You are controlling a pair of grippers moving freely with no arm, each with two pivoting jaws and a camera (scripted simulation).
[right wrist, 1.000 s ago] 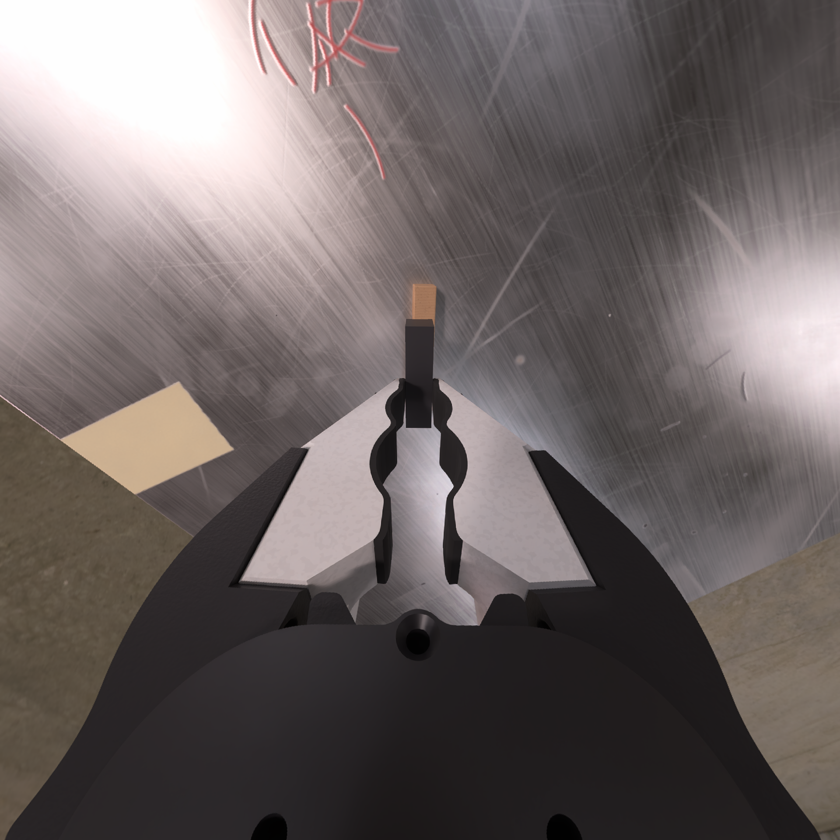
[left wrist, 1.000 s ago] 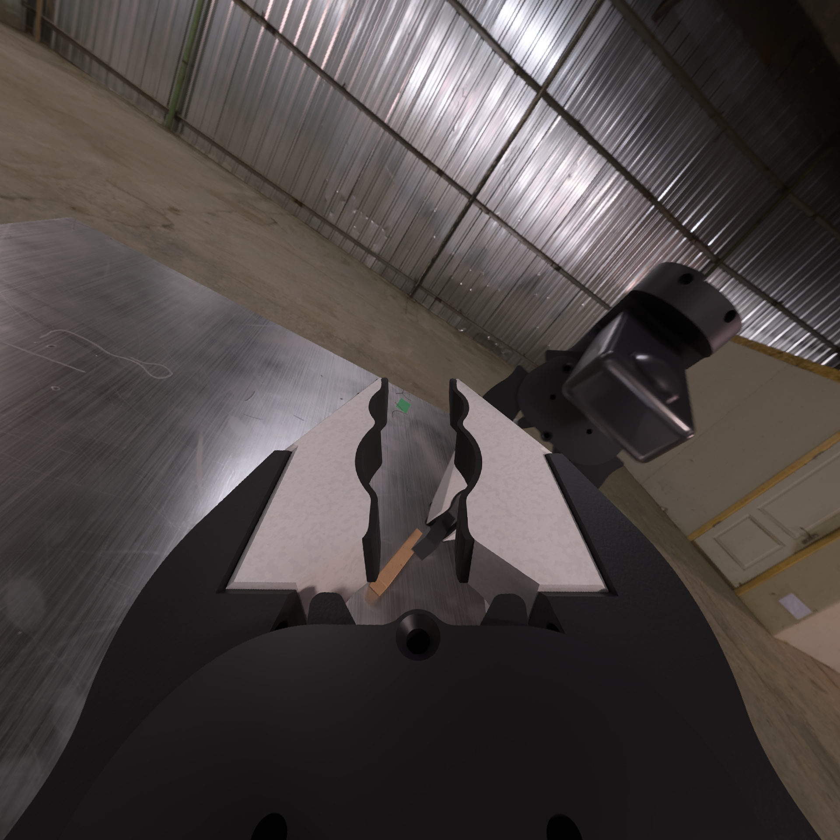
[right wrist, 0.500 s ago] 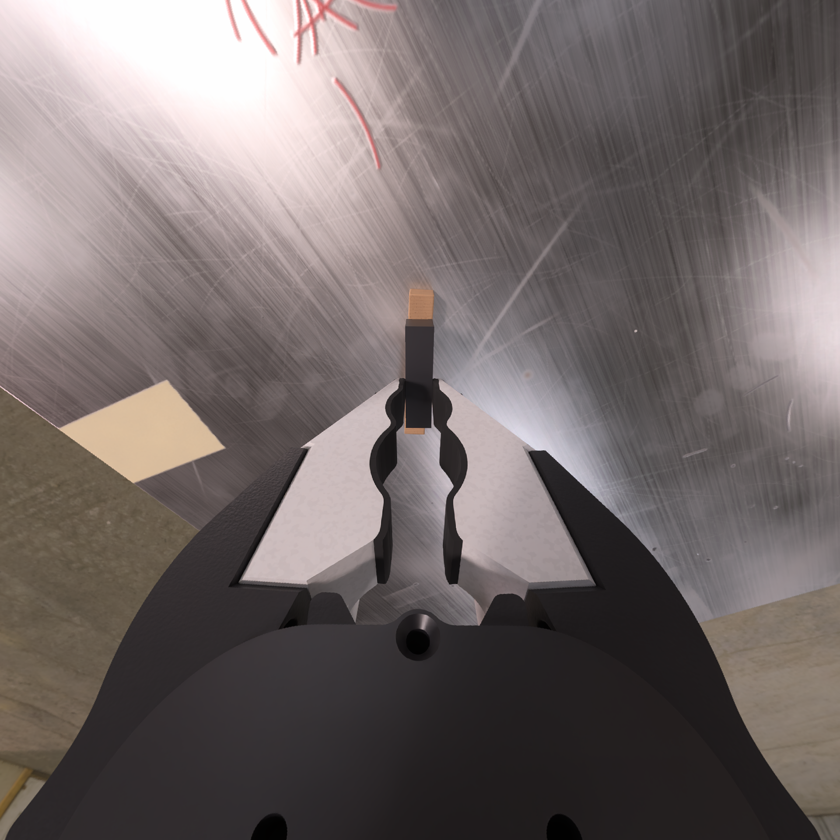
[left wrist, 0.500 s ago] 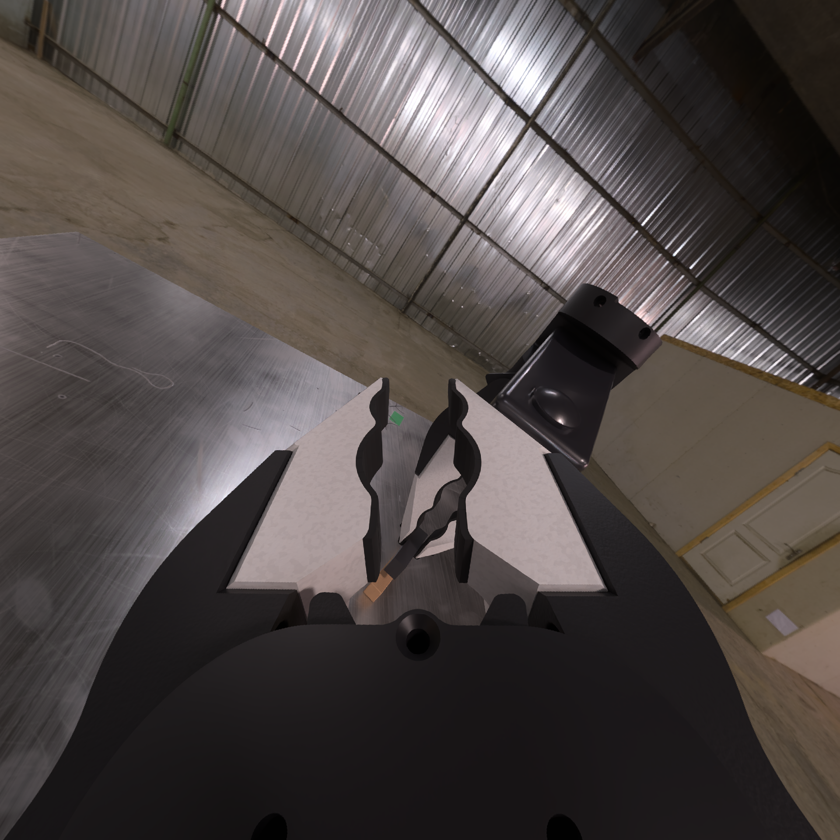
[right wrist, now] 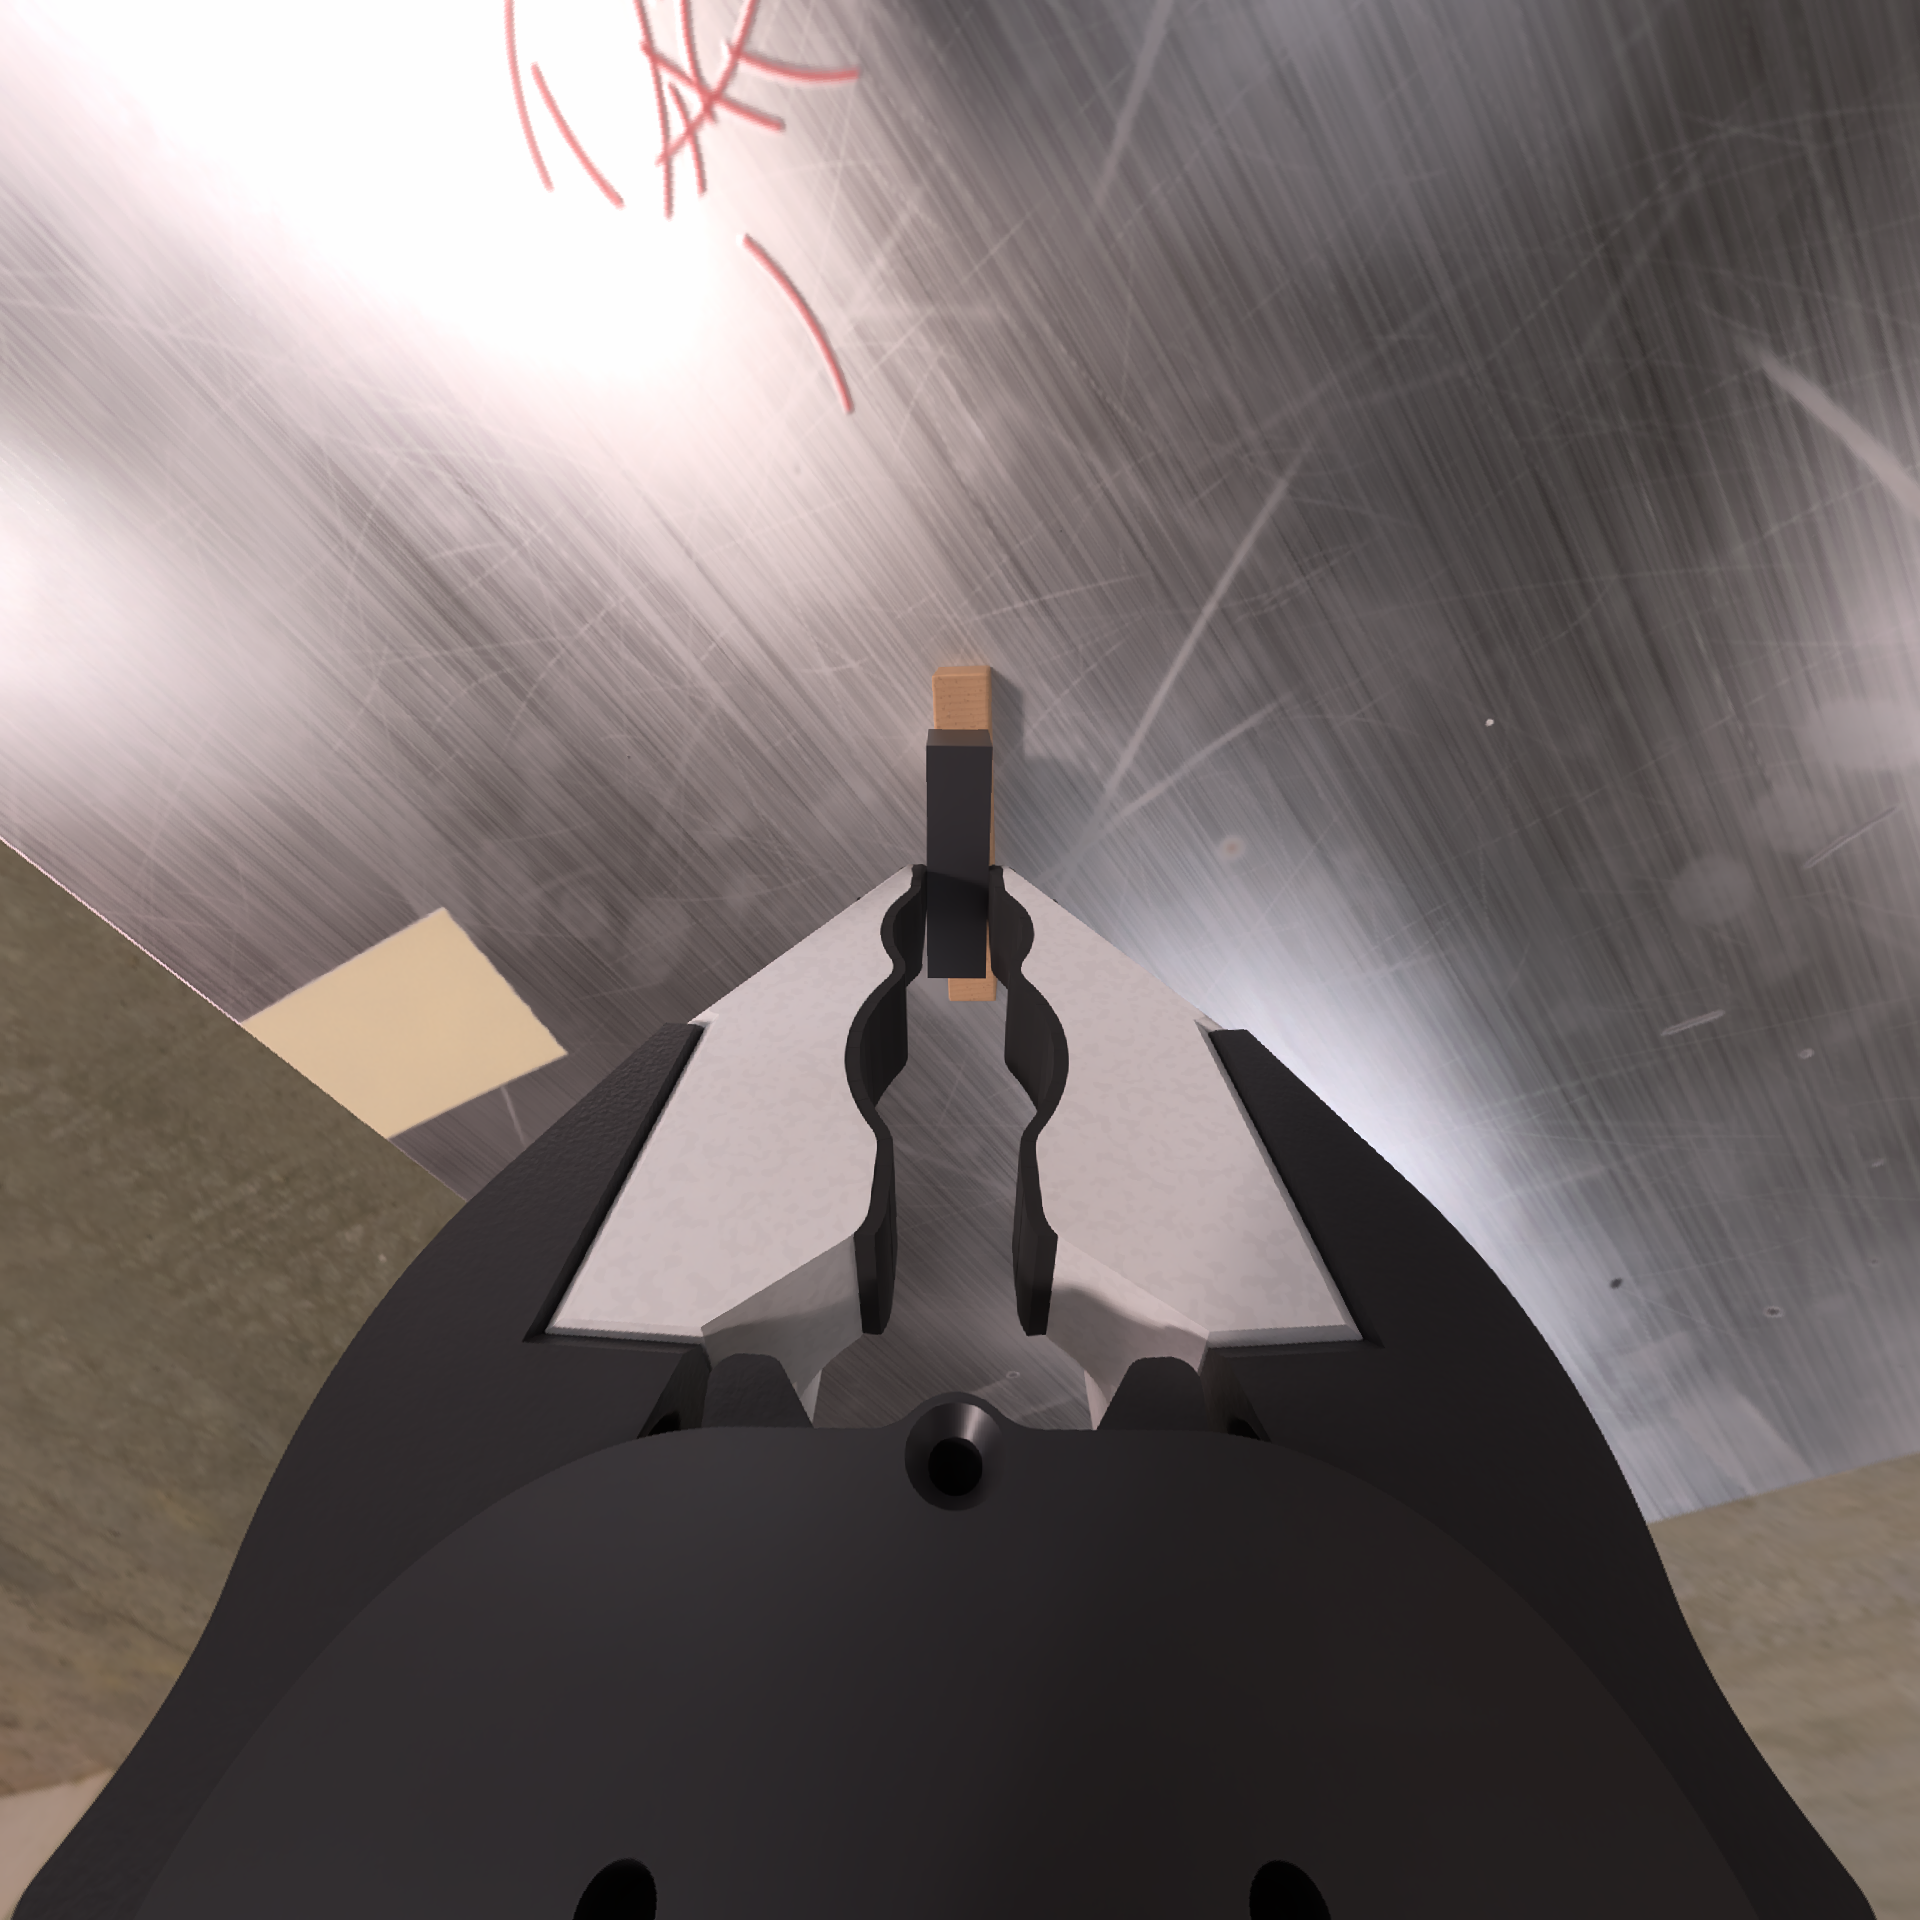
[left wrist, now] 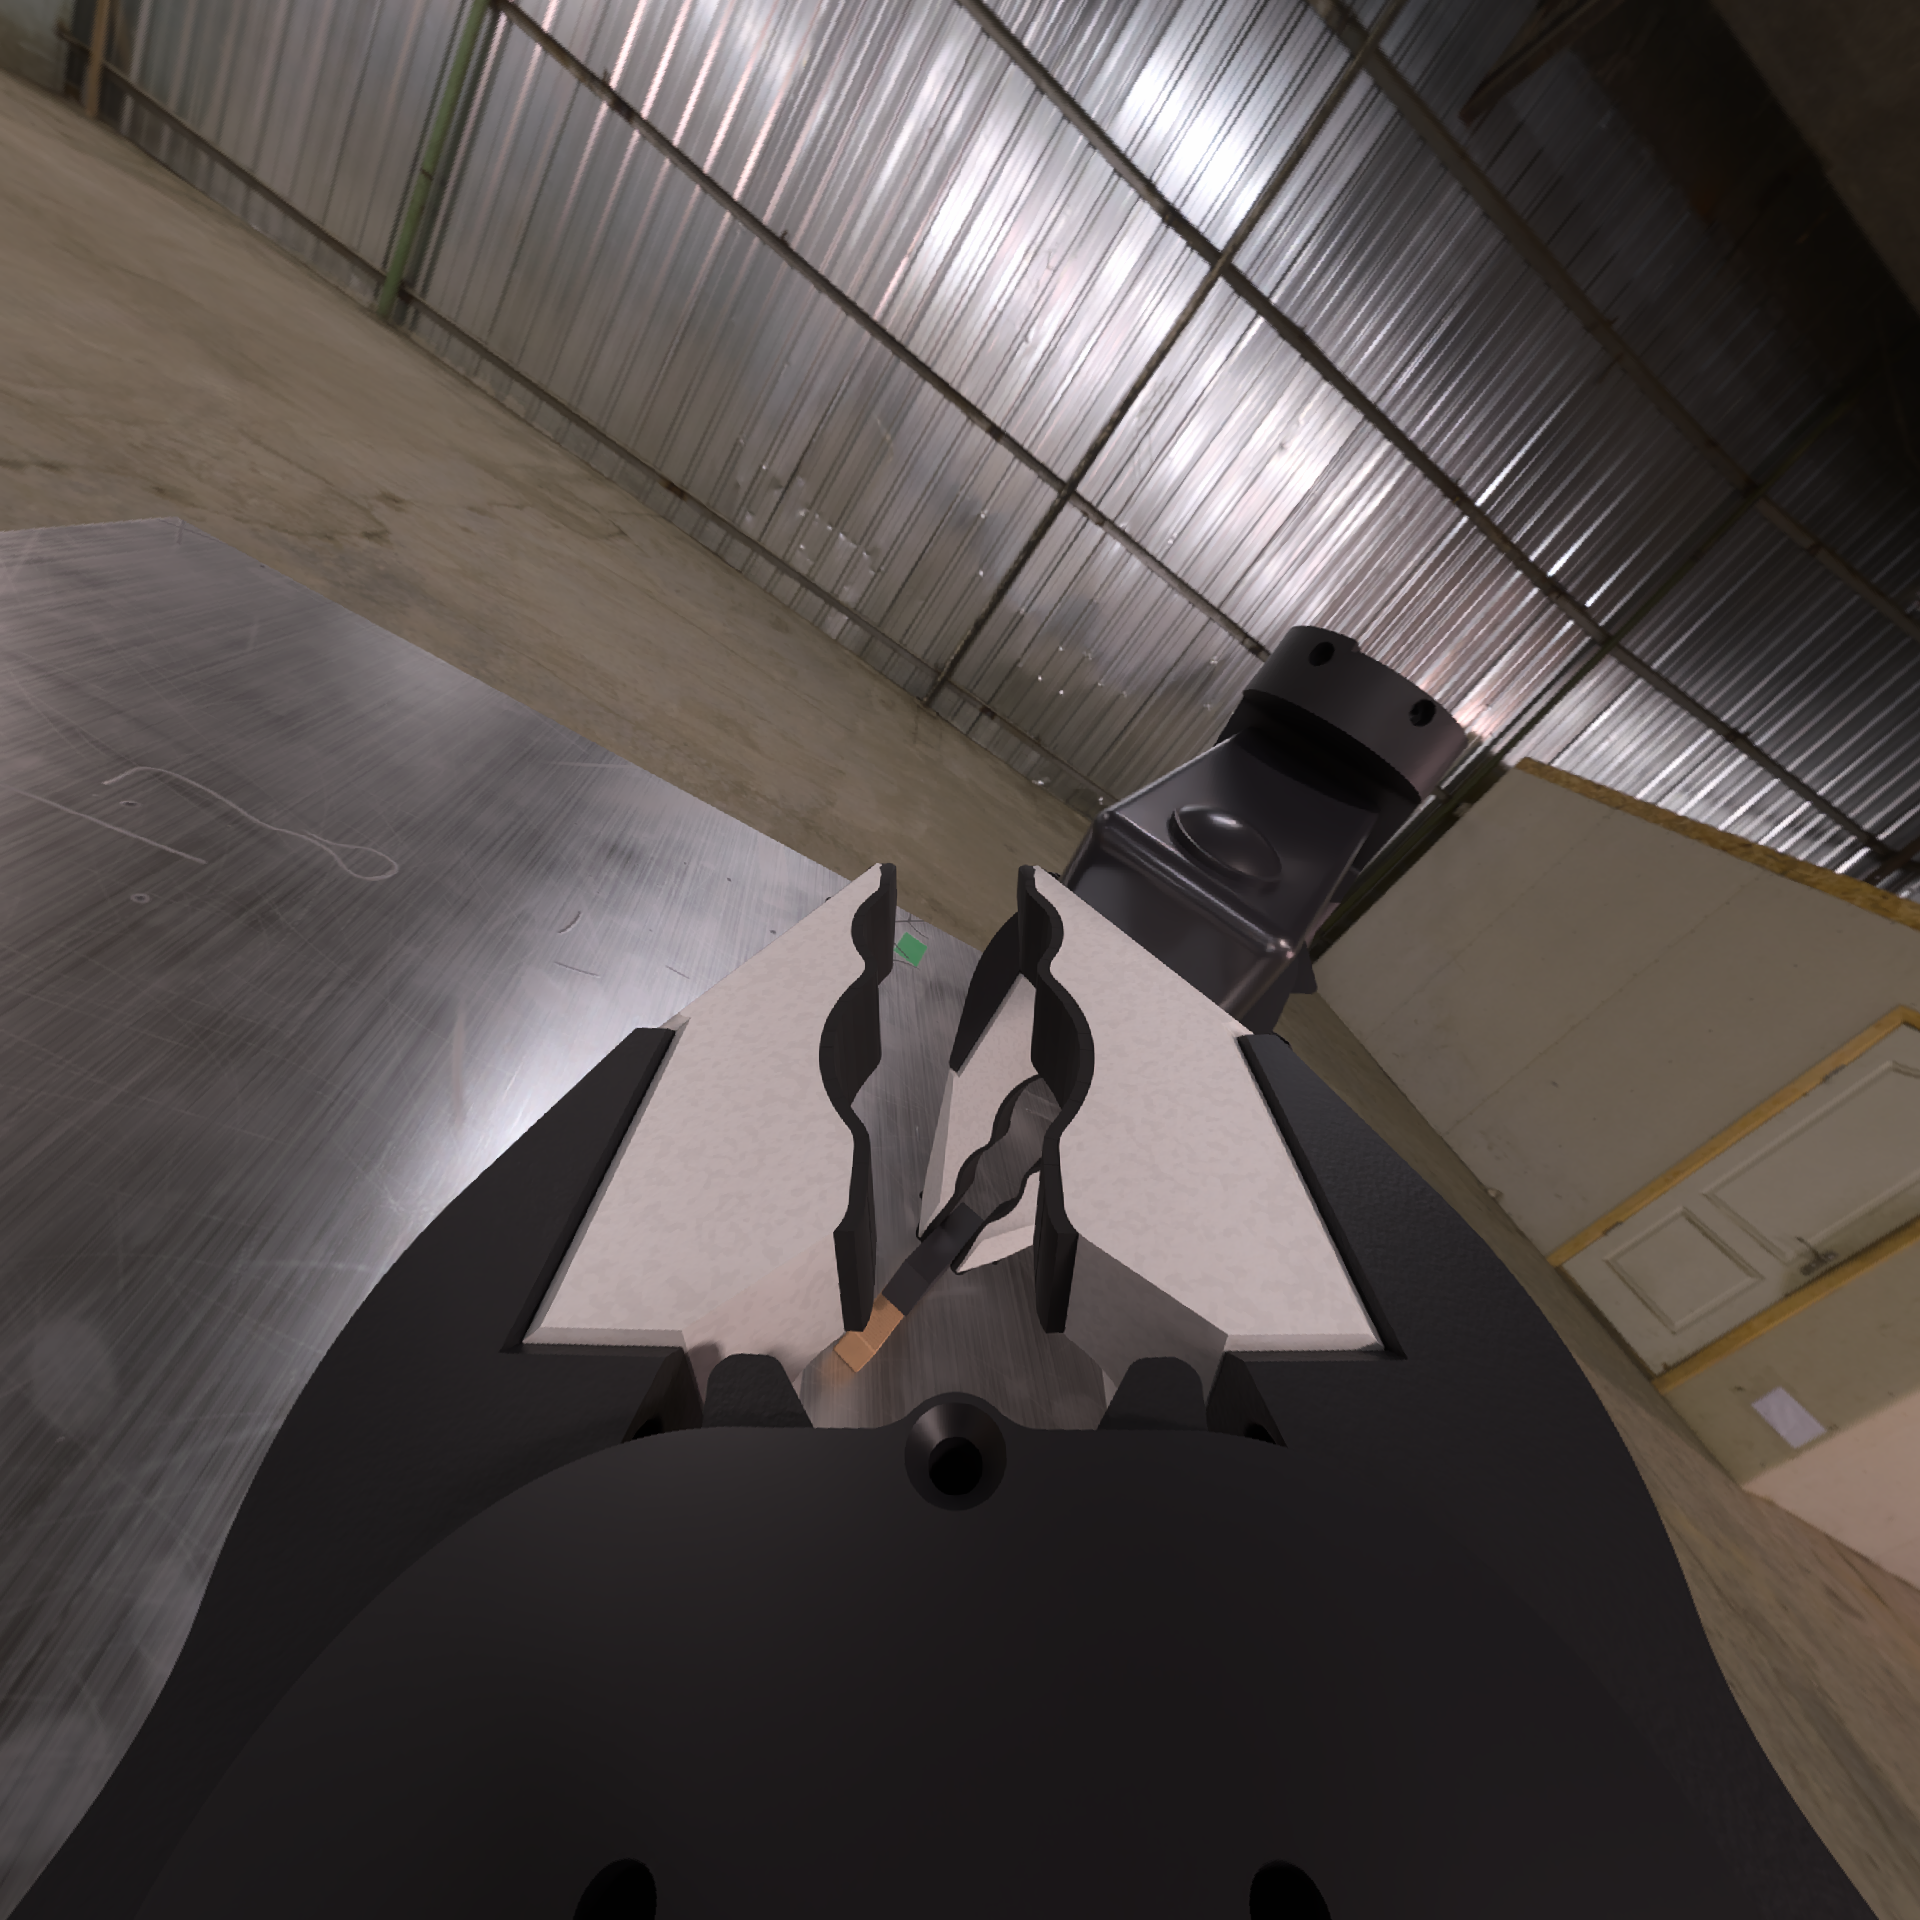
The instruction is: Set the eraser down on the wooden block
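The right gripper is clamped on the eraser, a slim bar with a black felt face and a pale wood back. Its fingertips pinch the bar near its lower end, so most of it sticks out ahead of the tips, and a short wooden stub shows just behind them, inside the jaws. The bar runs in line with the fingers and hangs above a scratched metal table, not touching it as far as I can tell.

The wooden block lies flat on the table, off to the left of that gripper and a little behind its tips, close to the table's edge. It is well apart from the eraser. Ahead of the gripper and slightly left, some red scribbles mark the metal.

The left gripper holds nothing; its fingers stand apart with a clear gap. Through that gap I see the right gripper with the eraser angled toward the left gripper's base. A small green square sits on the table just by the left fingertip. A corrugated wall rises beyond.
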